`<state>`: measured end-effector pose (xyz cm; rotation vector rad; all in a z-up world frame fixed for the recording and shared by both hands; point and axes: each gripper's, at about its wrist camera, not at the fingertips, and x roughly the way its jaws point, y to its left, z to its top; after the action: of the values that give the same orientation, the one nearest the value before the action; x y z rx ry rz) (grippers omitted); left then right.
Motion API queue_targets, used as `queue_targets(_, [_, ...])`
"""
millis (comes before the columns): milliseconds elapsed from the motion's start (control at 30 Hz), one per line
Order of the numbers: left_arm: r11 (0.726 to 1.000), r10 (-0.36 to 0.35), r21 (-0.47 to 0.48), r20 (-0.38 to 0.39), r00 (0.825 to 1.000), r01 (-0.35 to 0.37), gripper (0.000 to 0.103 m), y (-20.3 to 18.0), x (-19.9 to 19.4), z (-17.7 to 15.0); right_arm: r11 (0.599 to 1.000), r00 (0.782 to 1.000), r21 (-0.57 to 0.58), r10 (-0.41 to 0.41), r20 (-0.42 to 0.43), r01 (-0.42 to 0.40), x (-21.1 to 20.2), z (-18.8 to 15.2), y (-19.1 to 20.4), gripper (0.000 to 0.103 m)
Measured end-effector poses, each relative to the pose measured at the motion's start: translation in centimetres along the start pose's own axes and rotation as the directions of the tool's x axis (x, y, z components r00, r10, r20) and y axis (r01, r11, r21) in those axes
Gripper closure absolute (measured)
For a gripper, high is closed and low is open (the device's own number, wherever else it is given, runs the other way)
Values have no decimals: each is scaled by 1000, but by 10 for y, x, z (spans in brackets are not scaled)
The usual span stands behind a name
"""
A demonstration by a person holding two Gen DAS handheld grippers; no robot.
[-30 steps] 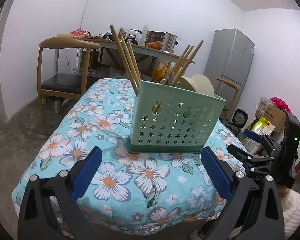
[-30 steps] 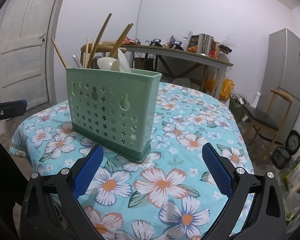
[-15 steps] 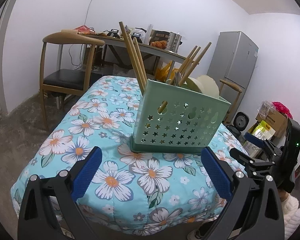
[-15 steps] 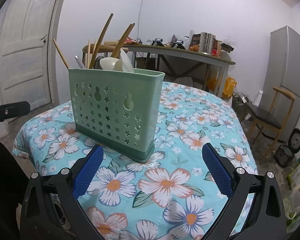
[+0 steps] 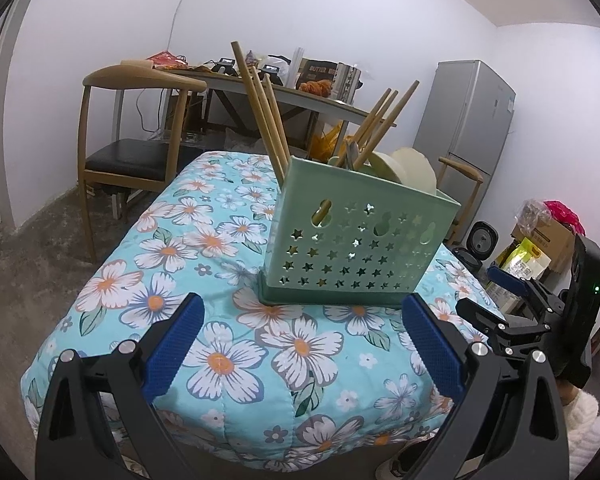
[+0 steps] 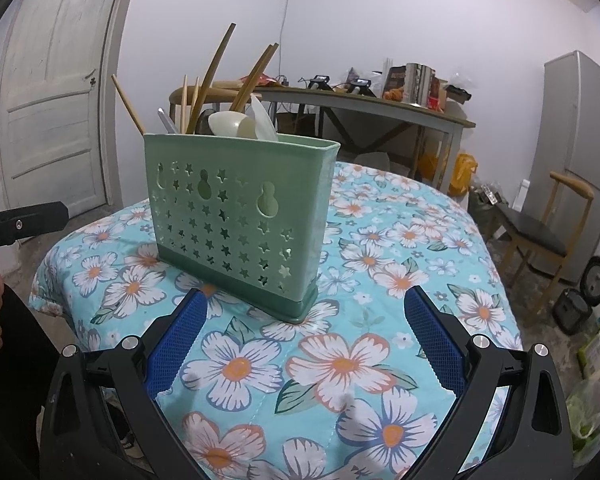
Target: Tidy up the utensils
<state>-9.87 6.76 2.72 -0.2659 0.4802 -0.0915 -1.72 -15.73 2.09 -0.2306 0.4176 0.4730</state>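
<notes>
Green star-cut caddy, "BUTTER" box (behind), both tools wide apart, empty.

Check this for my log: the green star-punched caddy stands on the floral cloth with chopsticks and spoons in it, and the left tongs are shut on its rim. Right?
Not quite. The left tongs are open and short of the green caddy, holding nothing, as the left wrist view shows. The rest holds: it stands on the floral cloth with chopsticks and spoons in it.

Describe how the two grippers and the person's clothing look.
Both the left gripper and the right gripper have black frames with silver screws and fingers lined with blue textured pads. A green light shows on the right one. A white fuzzy sleeve is visible.
</notes>
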Motion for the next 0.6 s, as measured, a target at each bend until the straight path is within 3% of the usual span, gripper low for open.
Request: queue_targets(600, [1000, -2, 2, 7, 1000, 2, 6, -2, -2, 0, 1000, 1000, 10, -12, -12, 12, 4, -1, 0, 8])
